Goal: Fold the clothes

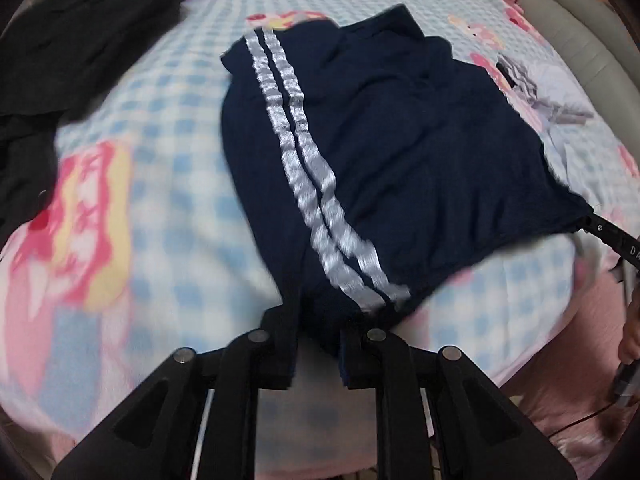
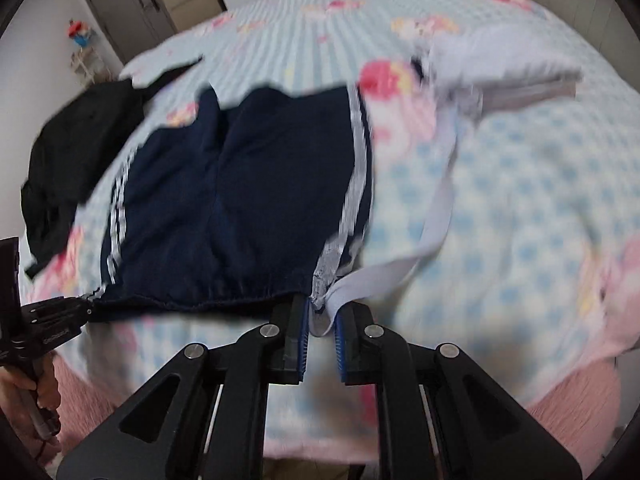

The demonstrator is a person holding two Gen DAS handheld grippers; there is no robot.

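Left wrist view: the navy shorts (image 1: 372, 152) with twin silver stripes lie spread on the checked bedsheet (image 1: 168, 184). The left gripper (image 1: 318, 354) pinches the waistband corner beside the stripes, while the right gripper (image 1: 600, 232) grips the opposite corner. A black garment (image 1: 60, 48) lies apart, upper left.

Right wrist view: the right gripper (image 2: 320, 344) has its fingers close together on the shorts' (image 2: 240, 184) striped corner; a pale strap (image 2: 436, 216) trails in too. The step seems to be tensioning the waistband; next, both corners should travel together toward the hems.
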